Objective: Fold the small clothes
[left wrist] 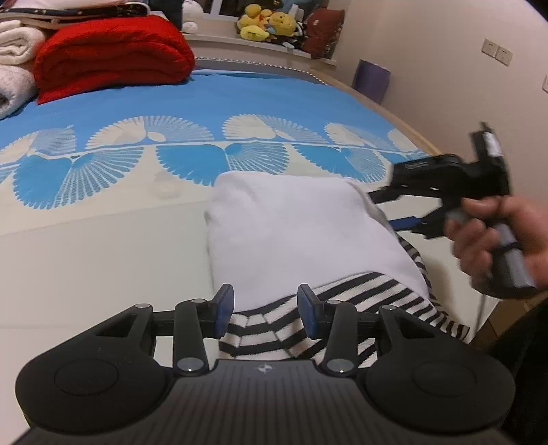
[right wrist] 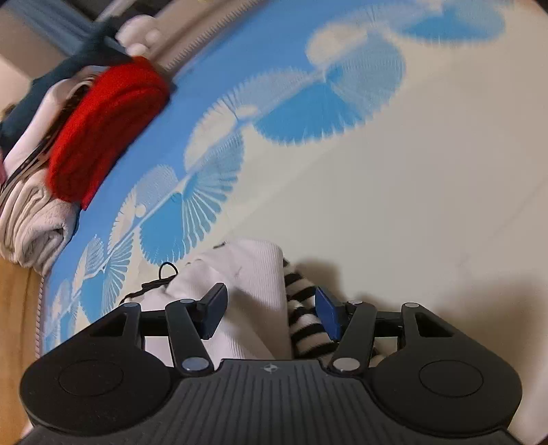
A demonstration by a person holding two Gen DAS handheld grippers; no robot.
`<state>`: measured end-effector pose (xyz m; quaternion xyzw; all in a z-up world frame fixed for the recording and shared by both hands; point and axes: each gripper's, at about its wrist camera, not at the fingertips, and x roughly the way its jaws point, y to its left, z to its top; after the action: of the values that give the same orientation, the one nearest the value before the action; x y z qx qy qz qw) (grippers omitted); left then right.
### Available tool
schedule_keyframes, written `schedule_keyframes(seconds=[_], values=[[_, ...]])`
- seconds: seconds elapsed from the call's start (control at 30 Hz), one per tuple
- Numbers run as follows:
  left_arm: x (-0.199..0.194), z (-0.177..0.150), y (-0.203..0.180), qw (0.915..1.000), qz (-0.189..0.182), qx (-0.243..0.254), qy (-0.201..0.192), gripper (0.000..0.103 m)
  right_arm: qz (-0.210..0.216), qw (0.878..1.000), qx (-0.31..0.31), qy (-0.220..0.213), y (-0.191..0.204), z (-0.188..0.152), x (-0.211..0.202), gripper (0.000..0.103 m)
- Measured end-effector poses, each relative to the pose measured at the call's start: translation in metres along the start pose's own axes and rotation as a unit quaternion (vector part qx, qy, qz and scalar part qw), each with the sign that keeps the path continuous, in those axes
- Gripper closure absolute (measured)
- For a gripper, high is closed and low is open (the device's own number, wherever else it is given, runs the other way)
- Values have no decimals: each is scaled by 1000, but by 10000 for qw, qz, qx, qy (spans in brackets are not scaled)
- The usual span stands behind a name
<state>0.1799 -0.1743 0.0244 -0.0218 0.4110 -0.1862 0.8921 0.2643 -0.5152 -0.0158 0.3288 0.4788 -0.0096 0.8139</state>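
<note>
A small garment lies folded on the bed: a white part (left wrist: 294,232) over a black-and-white striped part (left wrist: 342,308). My left gripper (left wrist: 266,308) is open, its blue pads on either side of the striped hem at the near edge, gripping nothing. My right gripper (right wrist: 270,309) is open over the same garment, white cloth (right wrist: 253,291) and striped cloth (right wrist: 304,318) between its fingers. The right gripper also shows in the left wrist view (left wrist: 387,205), held by a hand at the garment's right side.
The bed sheet (left wrist: 137,239) is cream with a blue fan pattern. A folded red blanket (left wrist: 113,58) and white towels (left wrist: 13,61) are stacked at the far left. Plush toys (left wrist: 267,22) sit on a ledge behind. The bed's right edge (left wrist: 428,143) is near.
</note>
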Motion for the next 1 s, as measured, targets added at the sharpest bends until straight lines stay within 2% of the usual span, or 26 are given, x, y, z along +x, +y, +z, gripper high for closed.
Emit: schedule_keyframes(seconds=[0.03,0.07,0.1,0.17,0.23,0.27,0.3,0.33,0.4,0.43,0.47,0.5,0.57,0.6,0.67,0.73,0.8,0.83,0.9,0.93,0.97,1.0], values=[[2,0,-3,10000,-32,77,14,57,-24,10000,28,23,2,0,7,46],[4,-1,-5,9999,-69,144,35,57,-40,10000,14,-7,3,2,11,62],[5,-2,-8,9997,-95,210,64,57,42,10000,2,-25,5,2,14,96],[10,-5,-13,9992,-120,349,146,55,201,9995,-95,-218,11,6,10,96],[16,-10,-18,9984,-146,463,294,52,372,9955,-294,-818,21,10,-7,96],[22,-13,-20,9976,-121,538,428,44,514,9913,-309,-1172,24,12,-17,97],[26,-18,-23,9966,-69,641,508,43,495,9885,-301,-1395,25,13,-22,97],[30,-22,-25,9954,-35,749,597,43,241,9892,-295,-1414,23,14,-21,97],[34,-29,-31,9925,85,1013,684,43,-618,9933,-435,-878,17,12,0,97],[34,-30,-31,9919,95,1071,677,42,-791,9940,-539,-536,16,8,11,96],[32,-31,-30,9918,59,1079,679,42,-868,9933,-670,-372,17,5,17,93],[31,-29,-27,9926,12,1002,692,42,-992,9907,-817,-448,20,3,14,88],[23,-24,-16,9958,-63,639,648,42,-1269,9803,-1213,-908,31,-2,-4,82],[18,-22,-12,9972,-116,474,569,42,-1254,9769,-1333,-1104,35,-4,-14,76],[7,-18,-6,9984,-247,279,422,43,-698,9784,-1452,-1293,35,-12,-40,71],[7,-19,-4,9981,-272,275,487,43,-49,9805,-1716,-955,32,-21,-54,69],[25,-28,-5,9943,-59,383,990,41,356,9737,-2230,-292,32,-39,-53,68],[32,-31,-3,9932,-30,355,1104,40,237,9653,-2599,71,32,-50,-47,68],[32,-28,-2,9935,-38,197,1120,38,-669,9434,-3165,729,23,-73,-21,66],[29,-24,-2,9942,-104,157,1062,38,-985,9365,-3209,1012,14,-80,-11,67],[23,-21,-3,9955,-150,126,924,38,-1057,9358,-3174,1107,8,-83,-9,68],[16,-18,-3,9969,-176,79,768,38,-978,9399,-3096,1060,6,-82,-11,73]])
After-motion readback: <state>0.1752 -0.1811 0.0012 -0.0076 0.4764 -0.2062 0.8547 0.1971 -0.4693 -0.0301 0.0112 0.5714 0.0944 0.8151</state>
